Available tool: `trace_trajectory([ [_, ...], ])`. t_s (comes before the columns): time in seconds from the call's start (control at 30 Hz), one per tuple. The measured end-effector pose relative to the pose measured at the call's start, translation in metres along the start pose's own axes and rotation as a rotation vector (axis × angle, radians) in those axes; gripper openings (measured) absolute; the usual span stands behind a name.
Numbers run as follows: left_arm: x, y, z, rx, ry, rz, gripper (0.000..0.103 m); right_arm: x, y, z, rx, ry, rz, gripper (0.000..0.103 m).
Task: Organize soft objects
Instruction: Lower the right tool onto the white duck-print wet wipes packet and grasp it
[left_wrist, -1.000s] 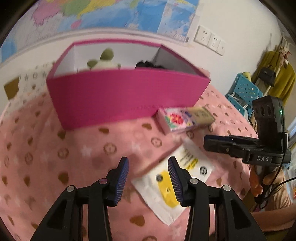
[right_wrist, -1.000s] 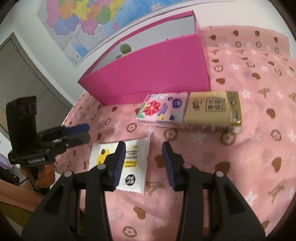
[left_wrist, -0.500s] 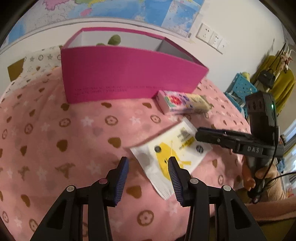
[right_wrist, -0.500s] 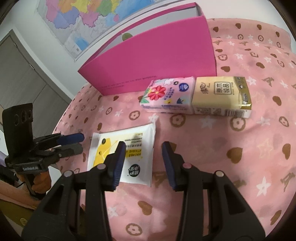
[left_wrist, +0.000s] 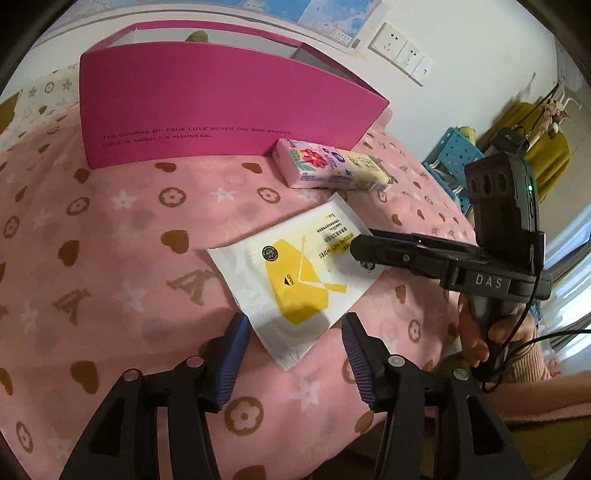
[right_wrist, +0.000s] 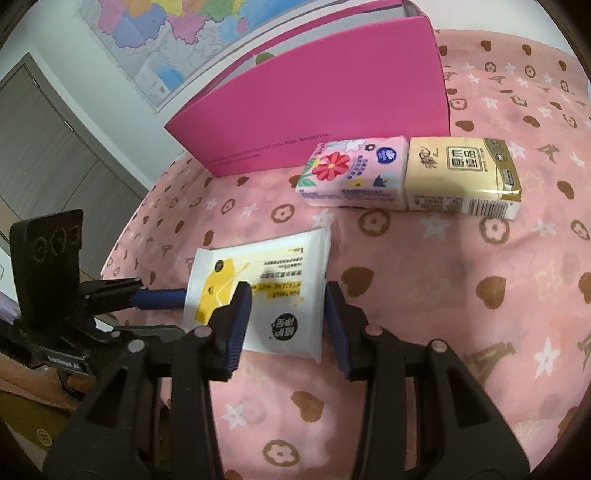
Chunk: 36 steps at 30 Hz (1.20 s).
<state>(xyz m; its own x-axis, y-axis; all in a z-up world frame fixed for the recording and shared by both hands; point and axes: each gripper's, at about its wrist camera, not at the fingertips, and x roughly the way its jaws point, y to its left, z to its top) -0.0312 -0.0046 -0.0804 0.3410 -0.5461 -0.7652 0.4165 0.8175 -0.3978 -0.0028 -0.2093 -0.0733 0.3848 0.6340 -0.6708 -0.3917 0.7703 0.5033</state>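
A white and yellow wet-wipes pack (left_wrist: 295, 273) (right_wrist: 266, 288) lies flat on the pink blanket. My left gripper (left_wrist: 293, 334) is open, its jaws either side of the pack's near corner. My right gripper (right_wrist: 288, 299) is open, its jaws straddling the pack's near end from the other side; it shows in the left wrist view (left_wrist: 354, 247) with its tip over the pack. A pink floral tissue pack (right_wrist: 351, 173) (left_wrist: 314, 164) and a beige tissue pack (right_wrist: 461, 177) lie side by side before the magenta box (left_wrist: 207, 114) (right_wrist: 314, 103). A green soft toy (left_wrist: 197, 37) peeks from the box.
The pink patterned blanket (right_wrist: 443, 295) covers the surface, which drops off at the left in the right wrist view. A wall with a map (right_wrist: 177, 40) and sockets (left_wrist: 400, 51) stands behind the box. A blue crate (left_wrist: 454, 155) stands off the right side.
Both grippers have moved down and in toward the wet-wipes pack, which now lies between each pair of jaws. The pack and the tissue packs have not moved.
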Motion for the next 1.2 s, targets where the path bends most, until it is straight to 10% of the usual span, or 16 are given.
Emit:
trace_trajectory([
  [0.93, 0.009, 0.0, 0.02, 0.025, -0.056, 0.036, 0.057, -0.01, -0.004, 0.0, 0.038, -0.066, 0.047, 0.024],
  [1.2, 0.005, 0.018, 0.025, -0.037, -0.078, 0.063, 0.036, -0.006, -0.005, -0.002, 0.047, -0.054, 0.057, 0.021],
])
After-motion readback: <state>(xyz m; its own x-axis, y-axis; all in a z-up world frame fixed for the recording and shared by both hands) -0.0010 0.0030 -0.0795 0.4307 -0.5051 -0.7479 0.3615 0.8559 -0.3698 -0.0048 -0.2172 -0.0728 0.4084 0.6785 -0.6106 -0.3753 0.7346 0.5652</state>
